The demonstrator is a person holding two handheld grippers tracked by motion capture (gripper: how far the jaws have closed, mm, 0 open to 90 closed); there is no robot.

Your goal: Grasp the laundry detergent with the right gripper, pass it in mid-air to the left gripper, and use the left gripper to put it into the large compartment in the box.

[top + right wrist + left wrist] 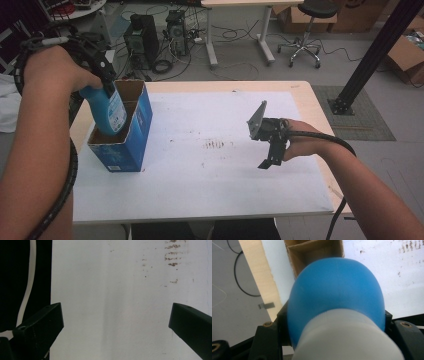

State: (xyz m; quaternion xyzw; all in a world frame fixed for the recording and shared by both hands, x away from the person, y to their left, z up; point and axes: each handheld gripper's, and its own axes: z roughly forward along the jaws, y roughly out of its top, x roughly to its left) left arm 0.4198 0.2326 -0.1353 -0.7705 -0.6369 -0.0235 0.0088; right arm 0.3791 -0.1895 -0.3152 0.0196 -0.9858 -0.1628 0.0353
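A blue bottle [111, 111] with a white cap hangs tilted, its lower end inside the open top of a blue cardboard box [136, 131] at the table's left. My left gripper [102, 86] is shut on the bottle's upper part. In the left gripper view the bottle [337, 290] is pressed between the black jaws, and the box's brown divided inside [317, 251] lies beyond it. My right gripper [270, 161] hovers over the white sheet at the right, pointing down. Its jaws stand wide open in the right gripper view, with nothing between them [116, 320].
A white sheet [210, 175] with small brown stains covers most of the wooden table [307, 95]. Behind the table, on the floor, are computer towers [142, 35], cables and an office stool [310, 30]. A black post [375, 55] rises at the right.
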